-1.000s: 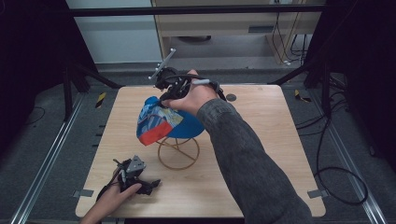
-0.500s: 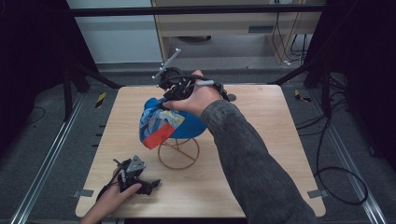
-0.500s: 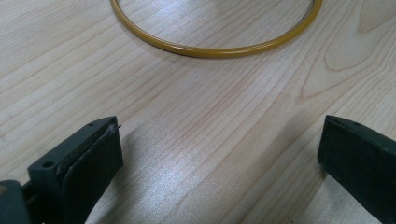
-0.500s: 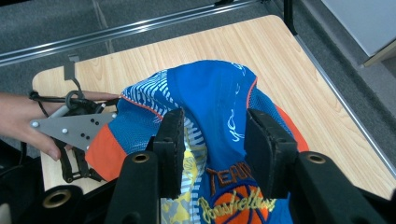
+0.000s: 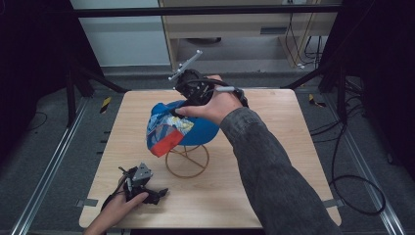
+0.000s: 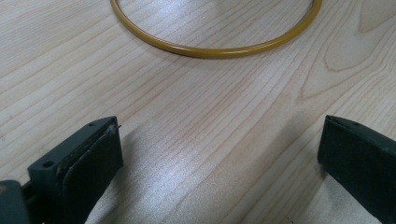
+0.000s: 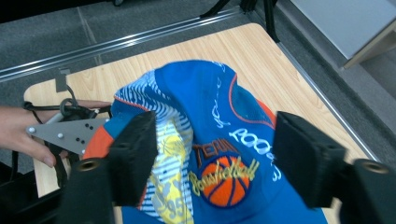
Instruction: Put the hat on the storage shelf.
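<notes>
Lab recording bay: floor rails, trailing cables, dark frame.

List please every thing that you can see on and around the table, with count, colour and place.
cap: one, blue with orange and yellow print, on top of the wire stand, mid-table
wire stand: one, gold, under the cap, its ring base on the table
table: one, light wood, centre
tape pieces: yellow-black, floor at both far corners
cables: black, floor at right
right claw: one, black, jaws have just been opening, above the cap
left claw: one, black, open, resting at the table's near left
</notes>
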Demonstrator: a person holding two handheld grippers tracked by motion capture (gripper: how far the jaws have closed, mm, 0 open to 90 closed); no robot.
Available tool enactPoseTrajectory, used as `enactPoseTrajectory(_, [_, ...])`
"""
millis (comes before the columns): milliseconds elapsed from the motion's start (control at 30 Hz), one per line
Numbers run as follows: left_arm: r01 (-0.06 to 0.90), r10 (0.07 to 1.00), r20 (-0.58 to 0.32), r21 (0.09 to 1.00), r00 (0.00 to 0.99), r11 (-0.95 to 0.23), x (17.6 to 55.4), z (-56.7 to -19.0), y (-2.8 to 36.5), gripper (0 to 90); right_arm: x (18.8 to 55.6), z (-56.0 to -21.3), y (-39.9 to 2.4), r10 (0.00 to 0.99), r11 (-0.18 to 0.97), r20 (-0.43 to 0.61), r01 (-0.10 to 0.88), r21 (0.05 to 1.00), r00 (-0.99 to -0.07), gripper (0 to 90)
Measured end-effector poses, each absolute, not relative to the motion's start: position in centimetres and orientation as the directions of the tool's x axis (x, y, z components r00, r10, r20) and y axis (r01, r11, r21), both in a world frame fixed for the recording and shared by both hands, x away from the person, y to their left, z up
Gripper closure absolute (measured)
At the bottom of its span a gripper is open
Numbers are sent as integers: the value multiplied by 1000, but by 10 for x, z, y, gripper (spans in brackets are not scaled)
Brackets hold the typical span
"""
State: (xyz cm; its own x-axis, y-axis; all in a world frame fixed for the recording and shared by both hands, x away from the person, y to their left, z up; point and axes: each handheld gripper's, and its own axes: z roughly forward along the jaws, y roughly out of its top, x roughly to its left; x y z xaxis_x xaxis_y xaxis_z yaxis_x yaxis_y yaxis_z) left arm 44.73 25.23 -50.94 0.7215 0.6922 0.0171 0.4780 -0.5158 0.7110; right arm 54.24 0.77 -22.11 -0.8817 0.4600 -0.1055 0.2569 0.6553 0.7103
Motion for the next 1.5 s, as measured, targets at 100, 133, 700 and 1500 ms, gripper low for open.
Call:
enactPoseTrajectory(100, [478,692,17,711,722,-516,447,-509,252,0,541,-221,3,477,641,-106,263,721,-872,205])
enactPoseTrajectory(133, [478,692,17,711,722,-516,447,-509,252,0,540,-221,1,483,637,-104,267,723,-869,184])
enactPoseTrajectory(700, [478,691,17,710,723,-517,447,-509,252,0,530,-223,-42,543,582,-115,274,765,-832,57])
enactPoseTrajectory(1500, [478,691,17,710,722,-517,447,-509,252,0,518,-239,-118,652,492,-95,324,808,-752,91])
